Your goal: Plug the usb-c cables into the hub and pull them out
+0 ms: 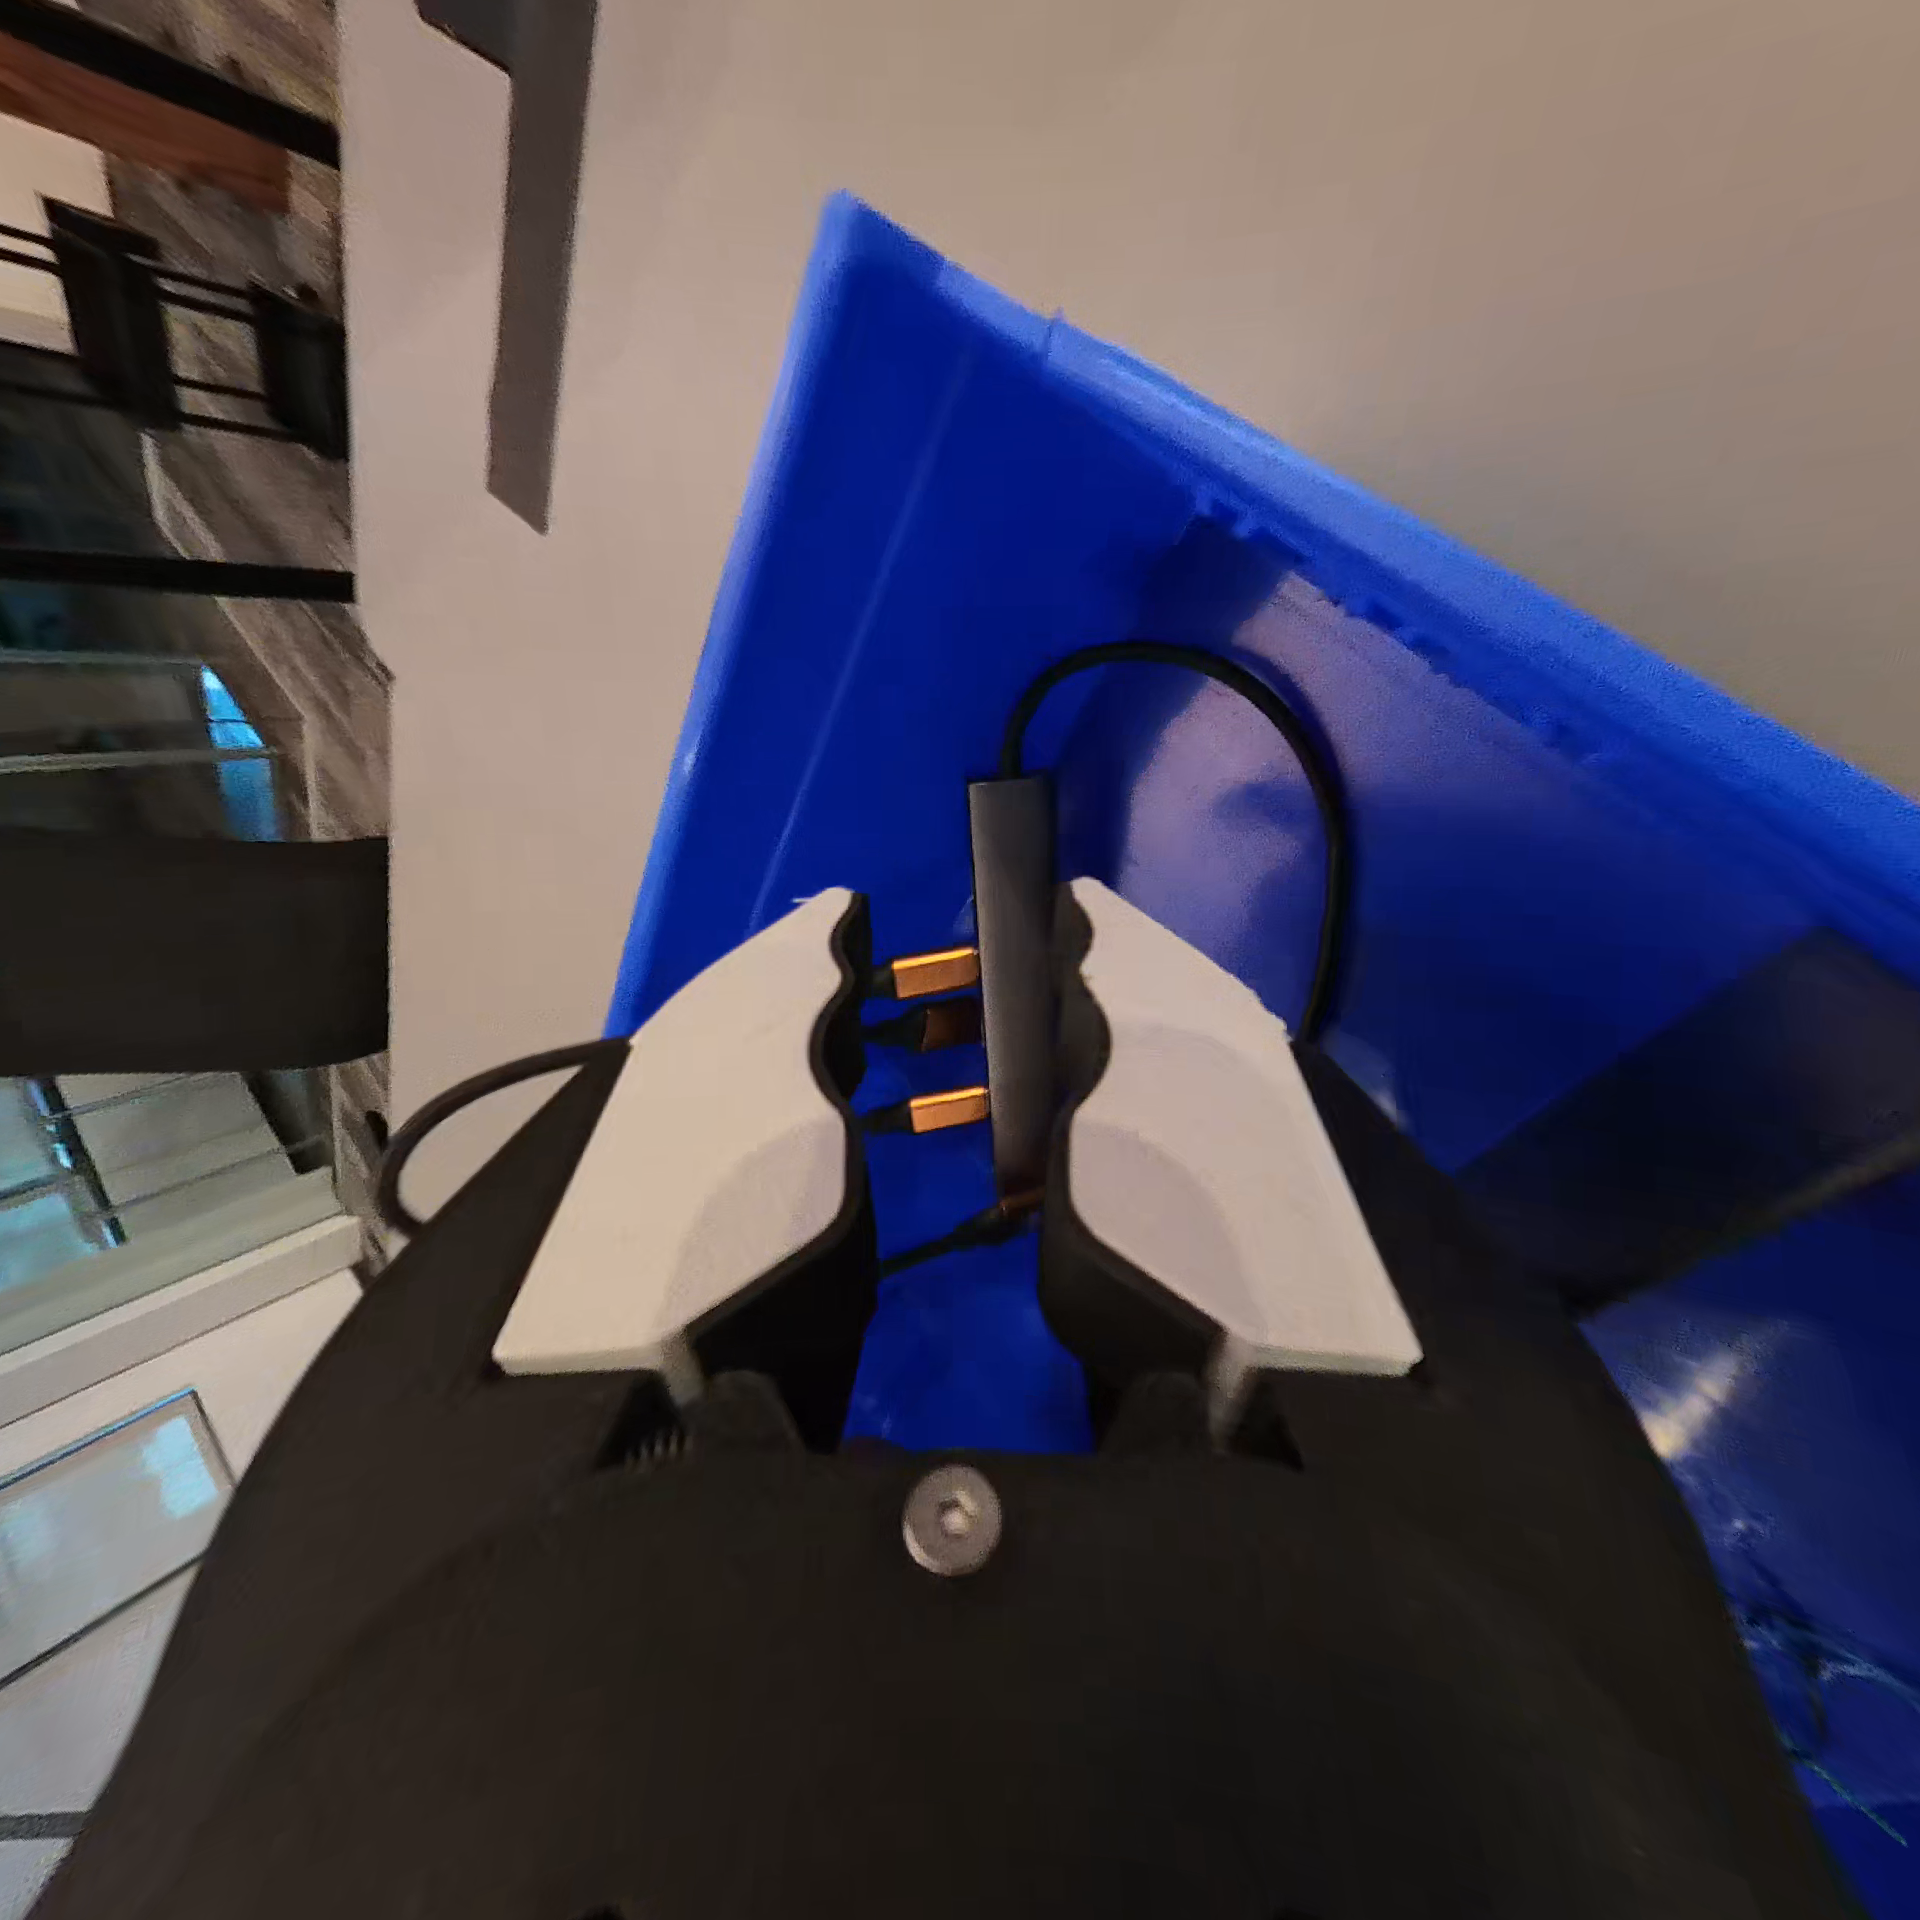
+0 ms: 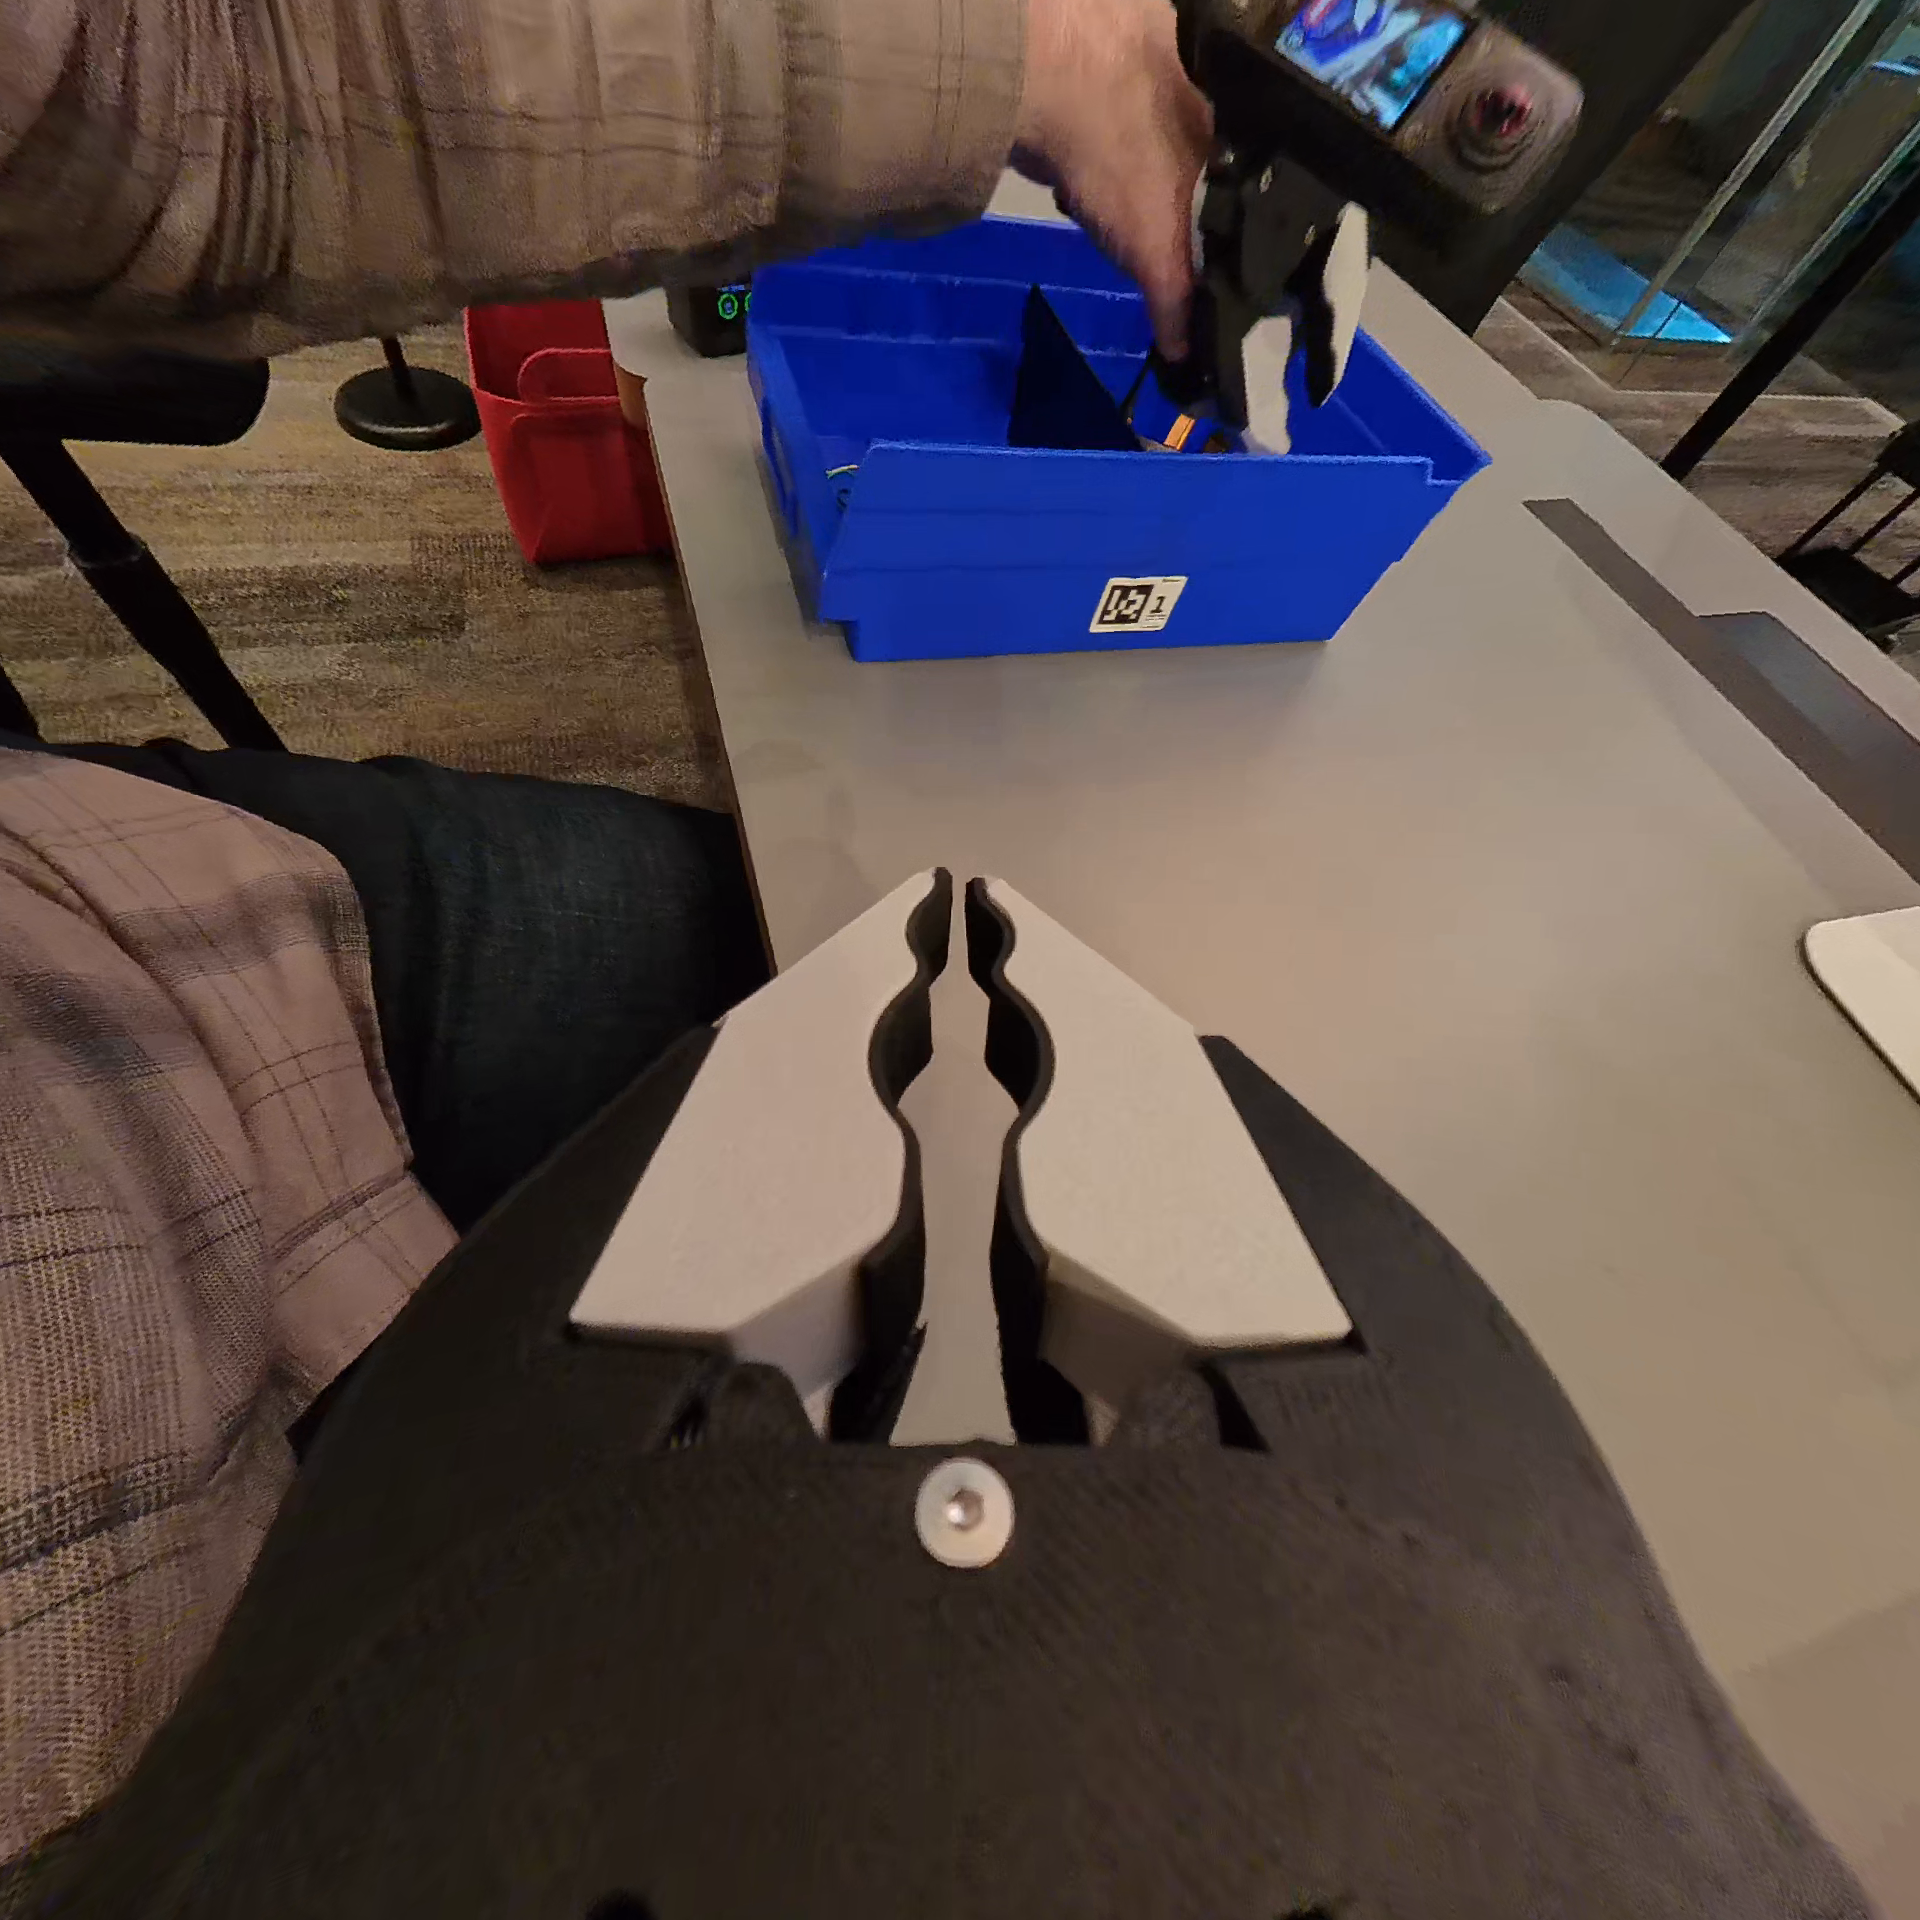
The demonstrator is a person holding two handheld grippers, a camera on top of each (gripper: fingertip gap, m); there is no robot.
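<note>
3 orange-tipped usb-c plugs (image 1: 940, 1039) sit seated in the side of a slim dark hub (image 1: 1013, 987), which stands on edge inside a blue bin (image 1: 1455, 831) on a grey table (image 2: 1351, 883). Left gripper (image 1: 961, 914) is down in the bin, fingers spread approx. halfway, straddling hub & plugs; right finger looks to touch the hub, but nothing is clamped. Thin black cable (image 1: 1288, 748) loops from the hub's top end. Right gripper (image 2: 957, 883) hovers low over the table, near the person's lap & well apart from the bin, tips nearly together w/ only a sliver of gap, holding nothing. Judging by this, plug-in half looks done for 3 cables; pulling them out remains. A 4th lead by the hub's lower end: can't tell if seated.
</note>
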